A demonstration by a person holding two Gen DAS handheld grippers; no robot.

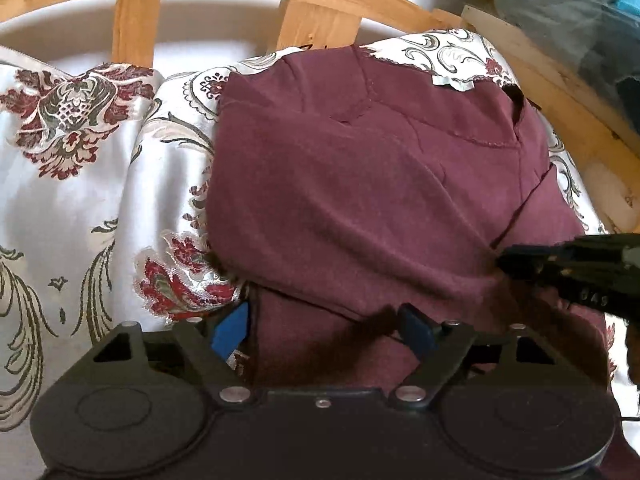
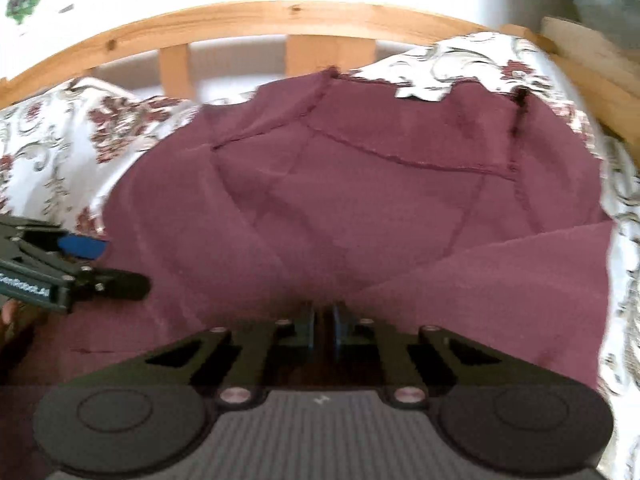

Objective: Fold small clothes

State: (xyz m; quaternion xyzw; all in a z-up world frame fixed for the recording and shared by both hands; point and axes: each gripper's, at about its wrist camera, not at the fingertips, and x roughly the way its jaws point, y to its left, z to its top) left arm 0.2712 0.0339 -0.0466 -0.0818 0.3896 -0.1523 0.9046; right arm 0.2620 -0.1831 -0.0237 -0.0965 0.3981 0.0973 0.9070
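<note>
We hold the right gripper [image 2: 323, 326] with its jaws drawn nearly together over the near edge of the maroon garment [image 2: 360, 200]; whether a layer of cloth is pinched between the blue pads we cannot tell, since the gap is dark and the view blurred. The left gripper [image 1: 324, 326] stands wide apart, straddling the near left hem of the same garment without pressing on it. The garment lies partly folded on the patterned bedspread [image 1: 80, 200], its label [image 1: 452, 82] at the far edge, close to the wooden bed frame [image 1: 304, 24].

Risks from here:
- if the right gripper has caught only one layer, or none, we judge that a lift would drag the fold open rather than carry it over;
- the left gripper, being unclosed, anchors nothing; a pull from the right could slide the whole garment across the smooth bedspread;
- the bedspread itself is creased, so a low pinch may seize it along with the garment.
</note>
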